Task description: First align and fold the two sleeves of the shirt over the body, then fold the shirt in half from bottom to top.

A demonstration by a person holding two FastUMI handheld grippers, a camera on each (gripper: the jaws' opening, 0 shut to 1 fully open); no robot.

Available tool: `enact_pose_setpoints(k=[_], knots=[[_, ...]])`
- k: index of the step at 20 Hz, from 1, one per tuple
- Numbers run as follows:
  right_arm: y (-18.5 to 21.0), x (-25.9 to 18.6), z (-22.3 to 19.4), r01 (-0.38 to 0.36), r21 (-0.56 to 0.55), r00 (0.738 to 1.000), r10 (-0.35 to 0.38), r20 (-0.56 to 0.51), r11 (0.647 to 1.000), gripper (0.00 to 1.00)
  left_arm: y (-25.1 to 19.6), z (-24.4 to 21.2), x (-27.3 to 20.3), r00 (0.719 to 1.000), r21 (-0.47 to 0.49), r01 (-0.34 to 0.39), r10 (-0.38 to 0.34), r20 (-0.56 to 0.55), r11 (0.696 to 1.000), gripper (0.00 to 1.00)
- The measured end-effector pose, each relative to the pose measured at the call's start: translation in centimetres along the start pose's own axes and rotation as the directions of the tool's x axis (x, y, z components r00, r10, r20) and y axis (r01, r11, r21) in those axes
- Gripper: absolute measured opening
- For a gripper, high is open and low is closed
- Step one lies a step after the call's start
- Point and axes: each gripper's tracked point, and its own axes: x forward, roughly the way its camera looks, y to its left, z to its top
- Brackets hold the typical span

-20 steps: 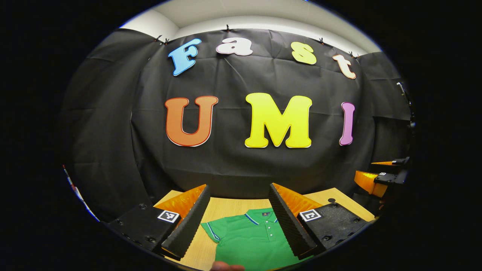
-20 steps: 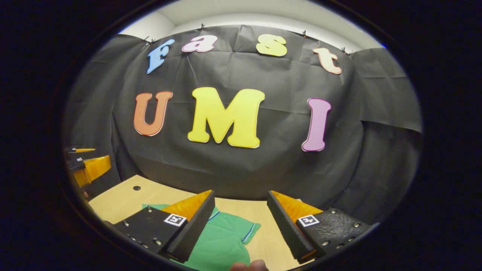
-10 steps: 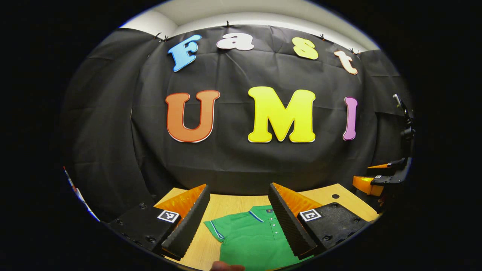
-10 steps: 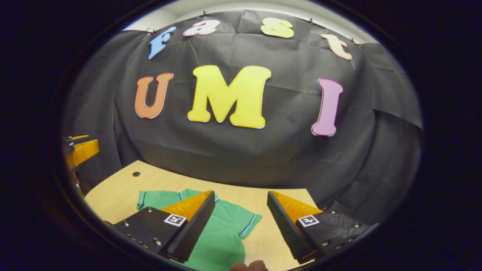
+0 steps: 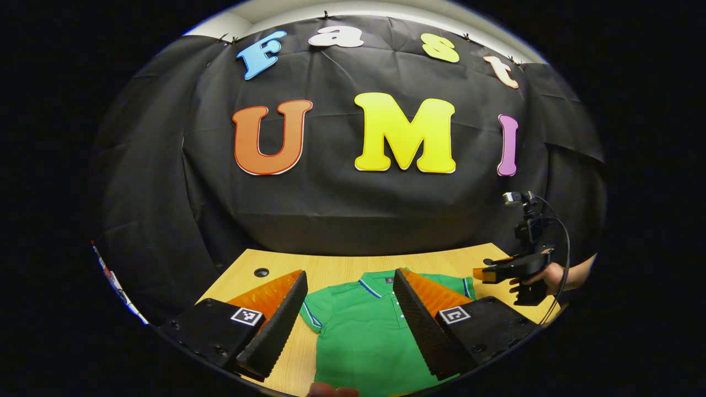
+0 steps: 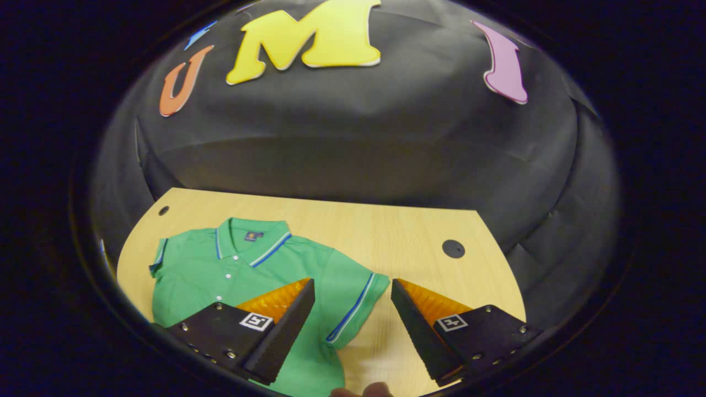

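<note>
A green polo shirt (image 5: 364,336) (image 6: 231,275) with blue-and-white trim lies flat on the wooden table (image 6: 386,231), collar toward the wall and both short sleeves spread out. My left gripper (image 5: 347,331) hangs open above the shirt's left shoulder and chest, holding nothing. My right gripper (image 6: 353,325) is open too, above the tip of the shirt's right sleeve (image 6: 353,303). In the left gripper view the right gripper (image 5: 518,270) appears at the far right, held in a hand (image 5: 551,275).
The table has a round cable hole near each back corner (image 6: 453,248) (image 5: 261,272). The black cloth wall stands right behind the table's far edge. Bare wood lies to the right of the shirt (image 6: 430,275).
Both grippers have tipped downward and come forward, so more table and shirt show. The right gripper has moved over the right sleeve. Both stay open.
</note>
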Motion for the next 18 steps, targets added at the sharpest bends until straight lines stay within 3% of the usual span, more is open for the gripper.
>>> enact_pose_setpoints(k=[5,9,10,12,15,16,17,18], knots=[[-2.1,6.0,-3.1,0.05,0.036,0.994,-0.046,-0.1,0.998,0.93,0.8,-1.7,-0.2,0.999,0.013,-0.031,0.031,-0.042,0.999,1.0],[-2.1,7.9,-3.9,0.058,0.039,0.991,-0.053,-0.126,0.998,0.92,1.6,-2.9,-0.1,0.994,-0.015,-0.065,0.064,-0.084,0.998,1.0],[-2.0,8.1,-4.1,0.057,0.044,0.99,-0.051,-0.133,0.997,0.86,1.7,-3.2,-0.2,0.993,-0.018,-0.07,0.068,-0.094,0.997,1.0],[-1.9,8.6,-4.5,0.056,0.051,0.988,-0.049,-0.143,0.997,0.86,1.8,-3.3,-0.1,0.992,-0.015,-0.077,0.075,-0.101,0.997,1.0],[-1.5,8.9,-5.2,0.037,0.089,0.988,-0.023,-0.155,0.995,0.77,1.9,-3.1,-0.2,0.992,-0.008,-0.079,0.078,-0.098,0.997,1.0],[-1.6,8.9,-5.1,0.034,0.099,0.988,-0.018,-0.152,0.995,0.57,1.9,-3.2,-0.2,0.992,-0.009,-0.079,0.078,-0.098,0.997,1.0],[-1.7,9.1,-5.1,0.03,0.098,0.99,-0.016,-0.142,0.995,0.57,2.0,-3.3,-0.2,0.992,-0.011,-0.079,0.077,-0.1,0.997,1.0],[-1.5,8.9,-5.0,0.032,0.108,0.989,-0.016,-0.144,0.994,0.43,1.9,-3.5,-0.3,0.992,-0.014,-0.079,0.077,-0.103,0.997,1.0]])
